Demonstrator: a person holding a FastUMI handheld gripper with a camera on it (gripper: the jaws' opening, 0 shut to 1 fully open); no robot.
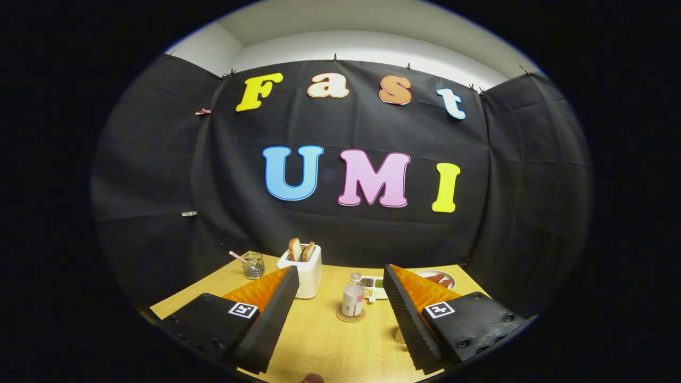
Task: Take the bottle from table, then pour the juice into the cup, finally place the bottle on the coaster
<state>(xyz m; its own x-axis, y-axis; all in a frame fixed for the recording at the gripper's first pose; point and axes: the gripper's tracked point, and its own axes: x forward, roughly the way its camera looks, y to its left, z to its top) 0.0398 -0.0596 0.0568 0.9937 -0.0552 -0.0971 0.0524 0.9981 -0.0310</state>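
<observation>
My gripper (340,324) is open and holds nothing. It hangs above the near part of the wooden table (319,340). Beyond the fingertips, in line with the gap between them, a small pale bottle (353,299) with a pinkish label stands upright on a round cork coaster (350,317). A pale rounded object (398,335), possibly the cup, peeks out from behind the right finger (409,324), mostly hidden. The left finger (271,319) is apart from everything on the table.
A white toaster (304,271) holding two bread slices stands behind the left finger. A glass with a straw (254,265) sits at the far left. A small shaker (355,277), a condiment tray (372,284) and a plate of food (439,277) lie far right.
</observation>
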